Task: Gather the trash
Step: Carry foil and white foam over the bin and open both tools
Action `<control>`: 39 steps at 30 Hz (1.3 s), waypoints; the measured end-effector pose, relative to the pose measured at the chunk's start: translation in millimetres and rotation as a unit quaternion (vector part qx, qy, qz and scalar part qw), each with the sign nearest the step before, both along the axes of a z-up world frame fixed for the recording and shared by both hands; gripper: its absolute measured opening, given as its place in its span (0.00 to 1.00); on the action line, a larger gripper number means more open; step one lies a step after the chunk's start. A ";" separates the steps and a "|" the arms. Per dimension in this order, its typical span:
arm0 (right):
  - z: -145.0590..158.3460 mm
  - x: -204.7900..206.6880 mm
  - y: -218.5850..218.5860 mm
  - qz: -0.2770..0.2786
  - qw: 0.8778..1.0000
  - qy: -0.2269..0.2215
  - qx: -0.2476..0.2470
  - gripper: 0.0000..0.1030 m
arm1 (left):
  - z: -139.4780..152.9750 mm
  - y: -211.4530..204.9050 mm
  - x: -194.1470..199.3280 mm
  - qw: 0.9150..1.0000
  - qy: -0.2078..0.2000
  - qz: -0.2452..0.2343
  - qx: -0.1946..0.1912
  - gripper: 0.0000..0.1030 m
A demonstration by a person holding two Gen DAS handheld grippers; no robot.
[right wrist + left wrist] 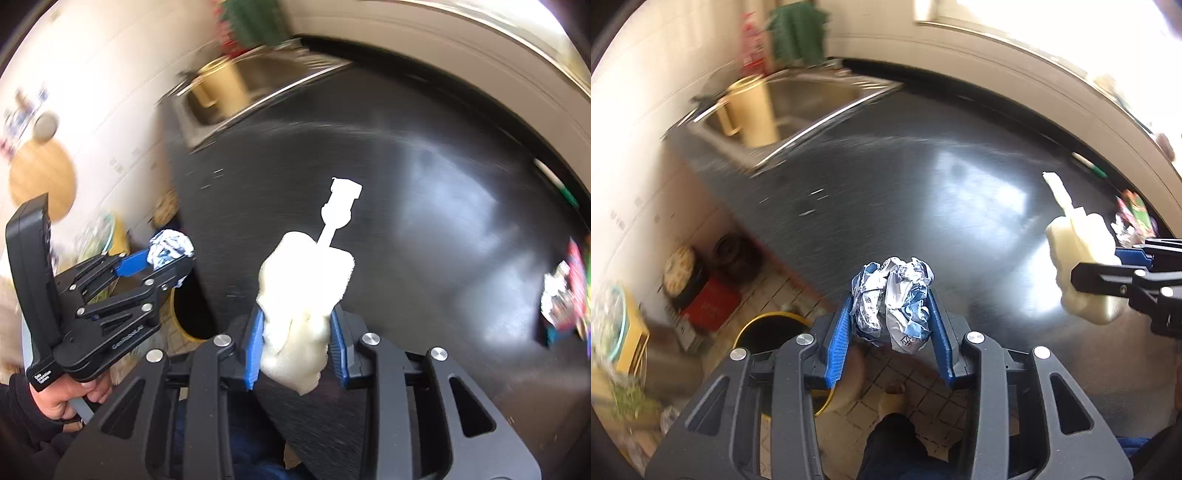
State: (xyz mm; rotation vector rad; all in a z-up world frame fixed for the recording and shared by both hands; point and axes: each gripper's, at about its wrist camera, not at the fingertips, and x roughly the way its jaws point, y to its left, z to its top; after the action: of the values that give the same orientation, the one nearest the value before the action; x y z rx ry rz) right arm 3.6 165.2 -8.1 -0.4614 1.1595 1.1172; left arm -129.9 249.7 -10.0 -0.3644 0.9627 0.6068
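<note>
From the left wrist, the left gripper [892, 314] clamps a crumpled paper ball [892, 301] at the dark counter's [905, 177] edge, above a yellow-rimmed bin [764, 325] on the tiled floor, its inside dark; a steel sink [798, 107] holds a cream jug [755, 110]

From the right wrist, the right gripper [297, 332] pinches a white squashed bottle [306, 291]; a hand [62, 400] grips the other tool; colourful wrappers [569, 291] lie on the counter at right

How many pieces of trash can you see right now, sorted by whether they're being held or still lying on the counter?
Held in the fingers: 2, the crumpled blue-and-white paper and the squashed white plastic piece.
Lying on the dark counter: 1 blurred cluster of colourful wrappers; separate pieces cannot be told apart.
Total: 3
</note>
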 end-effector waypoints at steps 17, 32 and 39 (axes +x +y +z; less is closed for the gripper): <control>-77.5 -151.9 177.8 0.245 0.963 0.073 -0.089 0.31 | -85.2 86.2 -166.7 0.978 0.013 0.196 -0.077 0.38; -114.5 -171.5 253.4 0.257 0.955 0.055 -0.134 0.35 | -120.6 118.9 -181.2 0.974 0.010 0.201 -0.105 0.42; -112.2 -176.8 265.1 0.262 0.956 0.046 -0.126 0.58 | -122.4 122.5 -183.0 0.974 0.014 0.202 -0.101 0.70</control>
State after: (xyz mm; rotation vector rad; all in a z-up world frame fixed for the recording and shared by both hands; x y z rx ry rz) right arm -173.2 430.3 -120.4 -0.9650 1.3080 1.4600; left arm -312.9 372.2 -132.5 -0.7470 0.9878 0.8871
